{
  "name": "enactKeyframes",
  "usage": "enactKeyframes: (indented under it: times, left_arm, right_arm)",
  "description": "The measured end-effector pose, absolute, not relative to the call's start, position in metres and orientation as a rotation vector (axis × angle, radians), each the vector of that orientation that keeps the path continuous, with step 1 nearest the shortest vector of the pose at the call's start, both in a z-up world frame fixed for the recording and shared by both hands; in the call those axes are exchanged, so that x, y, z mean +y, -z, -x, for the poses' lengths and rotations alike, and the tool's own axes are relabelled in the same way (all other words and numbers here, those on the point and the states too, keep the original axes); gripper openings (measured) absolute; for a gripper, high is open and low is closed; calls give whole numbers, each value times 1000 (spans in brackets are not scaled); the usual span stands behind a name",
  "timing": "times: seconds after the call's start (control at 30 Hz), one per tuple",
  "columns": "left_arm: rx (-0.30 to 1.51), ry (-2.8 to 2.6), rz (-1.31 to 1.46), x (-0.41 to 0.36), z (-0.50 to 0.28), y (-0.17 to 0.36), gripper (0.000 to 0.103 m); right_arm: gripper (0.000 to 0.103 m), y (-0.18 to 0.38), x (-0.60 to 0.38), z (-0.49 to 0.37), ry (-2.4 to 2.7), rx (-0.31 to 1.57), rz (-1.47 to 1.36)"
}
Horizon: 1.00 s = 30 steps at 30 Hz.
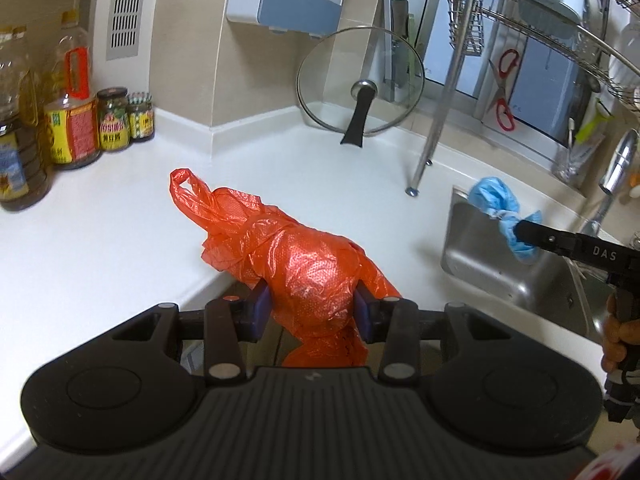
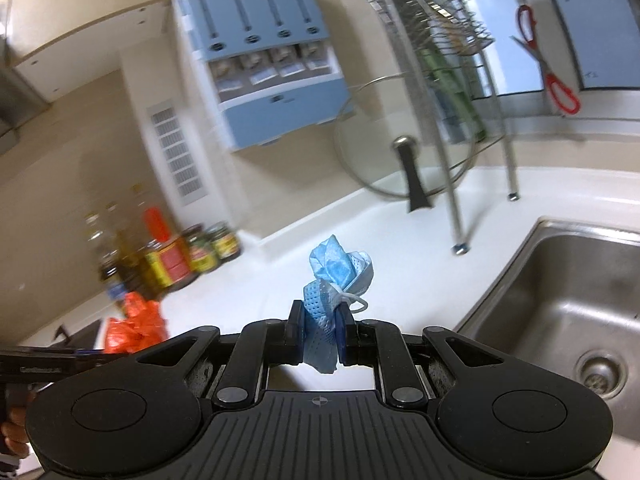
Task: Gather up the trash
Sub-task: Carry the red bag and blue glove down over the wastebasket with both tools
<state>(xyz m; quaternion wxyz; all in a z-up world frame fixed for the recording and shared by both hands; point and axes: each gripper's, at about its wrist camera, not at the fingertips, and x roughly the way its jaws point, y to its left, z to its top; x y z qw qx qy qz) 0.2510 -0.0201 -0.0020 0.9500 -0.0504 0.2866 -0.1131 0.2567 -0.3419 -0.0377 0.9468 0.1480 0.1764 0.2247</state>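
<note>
My left gripper (image 1: pixel 312 304) is shut on a crumpled orange plastic bag (image 1: pixel 304 256), which sticks out forward over the white counter's (image 1: pixel 120 232) front edge. The bag's handle loop (image 1: pixel 184 184) points toward the far left. My right gripper (image 2: pixel 318 332) is shut on a bunched blue face mask (image 2: pixel 334 276) with white ear loops, held above the counter (image 2: pixel 280 256) left of the sink (image 2: pixel 568 300). In the left wrist view, the right gripper (image 1: pixel 520 232) holds the mask (image 1: pixel 496 200) over the sink's (image 1: pixel 500 272) left rim. The orange bag (image 2: pixel 136 324) shows blurred at lower left in the right wrist view.
Oil bottles and sauce jars (image 1: pixel 116 120) stand at the counter's far left. A glass pot lid (image 1: pixel 360 80) leans in the back corner. A steel dish rack (image 1: pixel 540 40) straddles the sink, with red scissors (image 1: pixel 504 92) hanging and a tap (image 1: pixel 620 160) at right. A hand (image 1: pixel 616 336) grips the right tool.
</note>
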Motion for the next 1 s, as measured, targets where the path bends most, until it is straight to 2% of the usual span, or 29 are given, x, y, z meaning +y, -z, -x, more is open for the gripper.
enactKeyframes:
  times: [0.47, 1.0]
  left_arm:
    - [685, 211, 140, -24, -198, 38, 38]
    - [896, 141, 218, -36, -192, 118, 39]
  right_arm:
    - [16, 72, -305, -218, -623, 504, -280]
    - [16, 159, -264, -234, -701, 812, -132]
